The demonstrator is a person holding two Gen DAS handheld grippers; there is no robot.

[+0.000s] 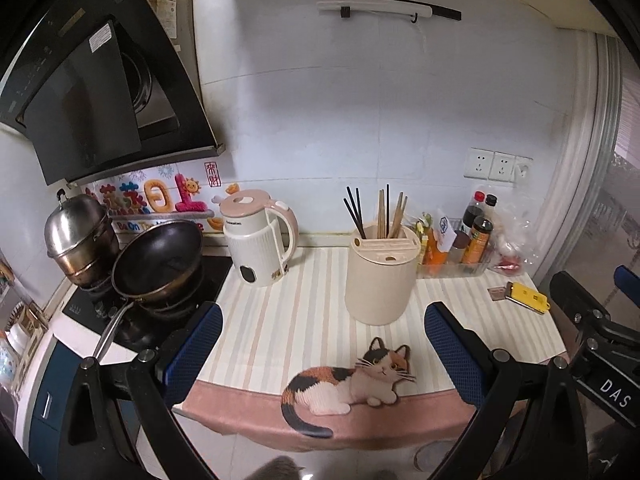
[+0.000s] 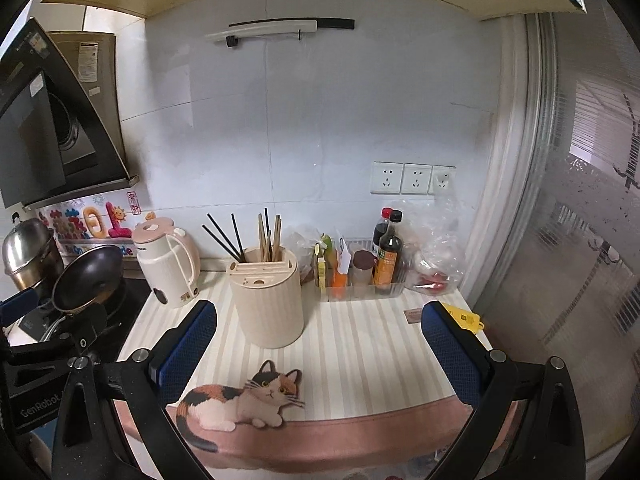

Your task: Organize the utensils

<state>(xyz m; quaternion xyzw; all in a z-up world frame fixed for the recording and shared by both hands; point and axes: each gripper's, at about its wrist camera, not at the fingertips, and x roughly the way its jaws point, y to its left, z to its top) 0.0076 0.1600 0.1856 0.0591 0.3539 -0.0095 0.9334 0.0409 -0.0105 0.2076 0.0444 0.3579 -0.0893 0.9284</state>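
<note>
- You are holding the left claw (image 1: 324, 354) with its blue pads wide apart and nothing between them, hovering over the near edge of the table (image 1: 296, 308).
- You are holding the right claw (image 2: 318, 354) the same way: pads spread, gripping nothing, above the striped mat with the cat picture (image 2: 244, 398).
- The utensil holder (image 1: 380, 276) is standing upright on the mat, near the middle of the table, between the kettle (image 1: 260, 240) and the clear tray of sauce bottles (image 2: 360, 276).
- The chopsticks are already sitting in the holder: black chopsticks (image 1: 355, 212) are leaning left at the back, and wooden chopsticks (image 1: 392, 212) are standing beside them, loosely fanned.
- No loose utensil is lying on the mat in either view, so the gathering seems largely done, or the sorting is not yet begun; you cannot tell which from here.
- What is likely remaining is tidying the two kinds into their own slots, since the front slots of the holder are looking empty.
- A yellow item (image 1: 528, 296) is lying near the right edge, well apart from the holder; it is not clearly a utensil.
</note>
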